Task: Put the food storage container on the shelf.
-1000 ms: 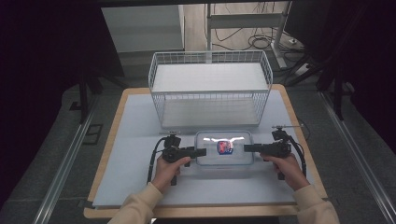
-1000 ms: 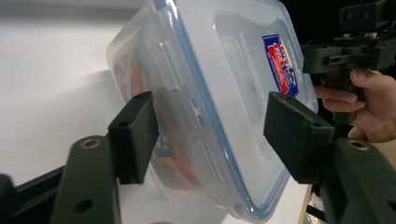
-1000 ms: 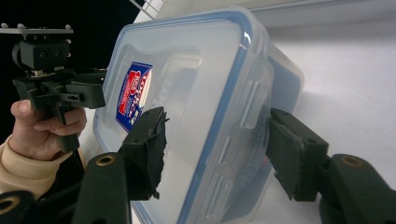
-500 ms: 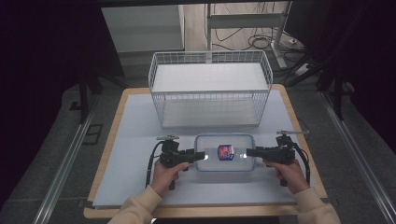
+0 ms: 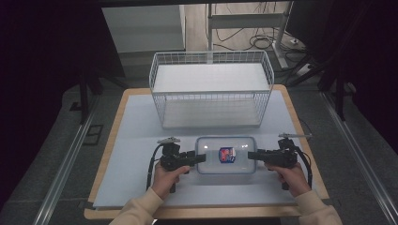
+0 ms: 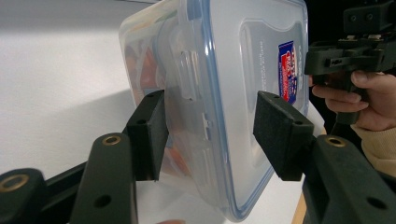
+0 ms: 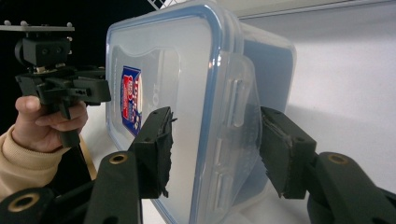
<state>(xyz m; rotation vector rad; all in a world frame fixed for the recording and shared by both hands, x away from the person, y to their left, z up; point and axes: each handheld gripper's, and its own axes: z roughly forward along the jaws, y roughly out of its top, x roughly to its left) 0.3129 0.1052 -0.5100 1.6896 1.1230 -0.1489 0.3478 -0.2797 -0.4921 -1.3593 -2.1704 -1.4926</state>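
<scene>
Since a second ago, both grippers have closed in on the clear rectangular plastic container with a blue-rimmed lid (image 5: 226, 154). The left gripper (image 5: 201, 157) has just been closing; its fingers (image 6: 280, 133) are pinching the container's left end. The right gripper (image 5: 251, 155) is clamping the right end. The lid's red-and-blue label (image 5: 226, 154) is unreadable. The container is sitting on the white-covered counter (image 5: 136, 140) before a white wire basket (image 5: 211, 89).

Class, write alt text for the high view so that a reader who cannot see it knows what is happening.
Two hand-held grippers, left gripper and right gripper, clasp the short ends of a clear lidded box on a white table. A white wire basket stands behind the box.
</scene>
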